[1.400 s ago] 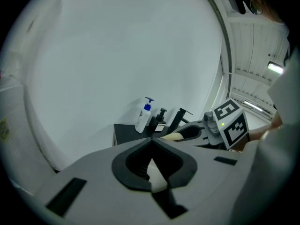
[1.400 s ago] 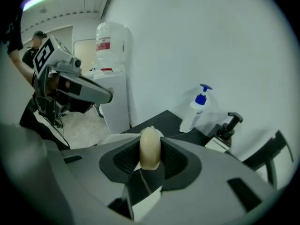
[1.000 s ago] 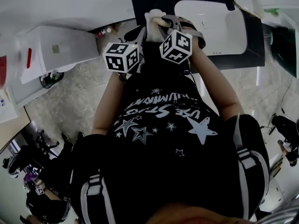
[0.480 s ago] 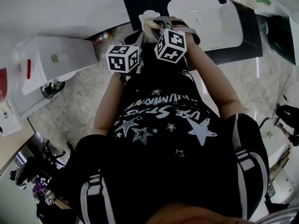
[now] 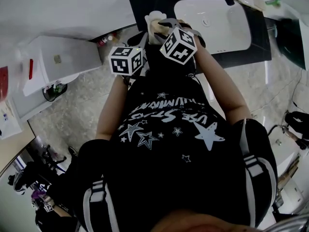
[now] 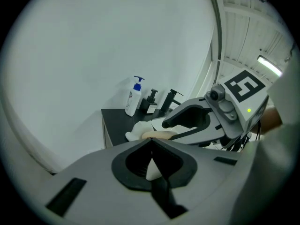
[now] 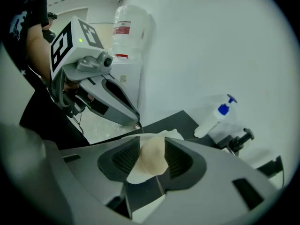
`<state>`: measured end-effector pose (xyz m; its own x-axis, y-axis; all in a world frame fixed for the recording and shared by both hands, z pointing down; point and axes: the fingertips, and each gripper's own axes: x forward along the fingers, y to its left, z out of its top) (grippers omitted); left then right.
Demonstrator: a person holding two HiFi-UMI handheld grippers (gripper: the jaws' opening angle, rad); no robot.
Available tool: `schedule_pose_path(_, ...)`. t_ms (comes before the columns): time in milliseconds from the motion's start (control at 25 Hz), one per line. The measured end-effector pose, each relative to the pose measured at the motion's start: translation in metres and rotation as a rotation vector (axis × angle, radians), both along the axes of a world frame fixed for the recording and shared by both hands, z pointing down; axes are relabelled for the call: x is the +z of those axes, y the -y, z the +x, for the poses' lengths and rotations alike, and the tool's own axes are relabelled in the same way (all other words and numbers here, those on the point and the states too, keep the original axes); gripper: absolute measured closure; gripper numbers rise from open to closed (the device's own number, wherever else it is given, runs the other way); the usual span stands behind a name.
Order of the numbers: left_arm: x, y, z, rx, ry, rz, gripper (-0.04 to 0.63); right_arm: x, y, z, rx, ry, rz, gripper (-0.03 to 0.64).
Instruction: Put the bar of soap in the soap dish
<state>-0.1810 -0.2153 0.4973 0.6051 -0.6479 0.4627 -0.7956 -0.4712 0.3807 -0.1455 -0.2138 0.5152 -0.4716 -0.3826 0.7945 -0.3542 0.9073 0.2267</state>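
The right tool (image 7: 152, 145), jaws just opening, flanks the bar of soap (image 7: 152, 159) apparently resting in the soap dish (image 7: 137, 175), leaving only withdrawal, while the left tool (image 6: 151, 142), at its 10 o'clock, is closed and empty.

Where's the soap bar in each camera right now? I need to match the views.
Head view: soap bar at top centre, on the counter's near edge.
Left gripper view: centre, just past the claw tips.
Right gripper view: lower centre, between the jaws of the right claw, which have just been opening.
Shared landmark: black counter.
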Motion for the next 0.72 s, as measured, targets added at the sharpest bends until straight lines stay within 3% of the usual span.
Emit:
schedule_pose_path(320,-0.004,-0.003,-0.005,-0.002,0.000,0.019,0.583,-0.024,0.002,0.000,0.054,0.093,0.038,0.465)
schedule_pose_path(720,-0.014,-0.010,-0.020,-0.015,-0.029,0.051,0.583,-0.052,-0.012,0.016,0.201,0.235,-0.007,0.468)
